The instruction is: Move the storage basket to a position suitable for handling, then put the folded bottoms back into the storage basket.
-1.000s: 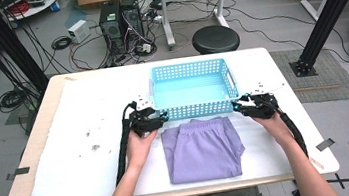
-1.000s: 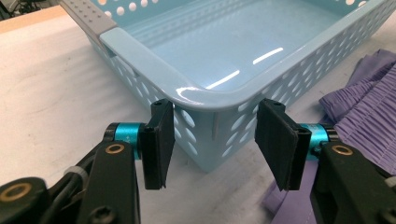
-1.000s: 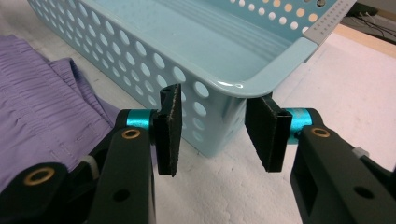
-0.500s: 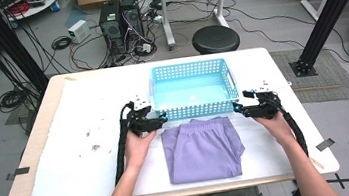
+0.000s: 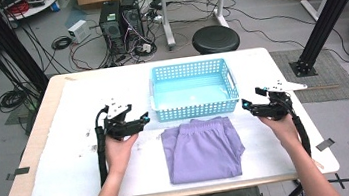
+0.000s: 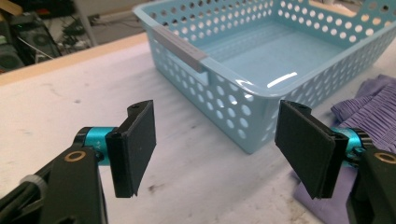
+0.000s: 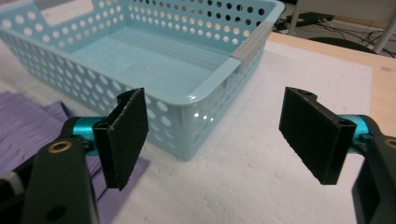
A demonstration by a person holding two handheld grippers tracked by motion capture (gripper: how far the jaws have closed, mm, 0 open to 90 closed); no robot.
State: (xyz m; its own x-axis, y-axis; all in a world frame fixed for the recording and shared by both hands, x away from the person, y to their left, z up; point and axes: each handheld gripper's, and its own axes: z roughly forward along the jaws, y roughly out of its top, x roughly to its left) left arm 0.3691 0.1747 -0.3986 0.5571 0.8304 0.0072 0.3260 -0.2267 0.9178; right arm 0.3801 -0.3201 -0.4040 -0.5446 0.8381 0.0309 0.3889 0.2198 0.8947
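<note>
**Folded purple shorts let go beside the basket**

Both grippers have just been opening, and nothing lies between either pair of jaws. The left gripper [image 5: 141,120] hovers over the white table covering [image 5: 60,167] just off the left upper corner of the folded purple fabric shorts with the gathered waistband [image 5: 203,147]; the right gripper [image 5: 247,106] hangs off the right upper corner, a little farther from the cloth. In the left gripper view the black jaws stand wide apart, with a fold of the purple cloth [image 6: 369,105] behind the right-hand jaw but not between the pads. In the right gripper view the jaws stand equally wide, over bare covering.

The step in hand looks like the release after a fold: the garment lies flat, the hands stand clear to either side. The next move probably calls for taking the cloth up by its edges or sliding the jaws under it, then lifting it into the light blue perforated plastic basket [image 5: 161,87], which is empty and sits just beyond the waistband, its near wall almost touching the cloth.

The shorts form a neat, roughly square packet at the near middle of the table, waistband towards the basket, with a soft ridge down the centre. Thin, limp fabric like this will likely sag or unfold if gripped at one point only.
</note>
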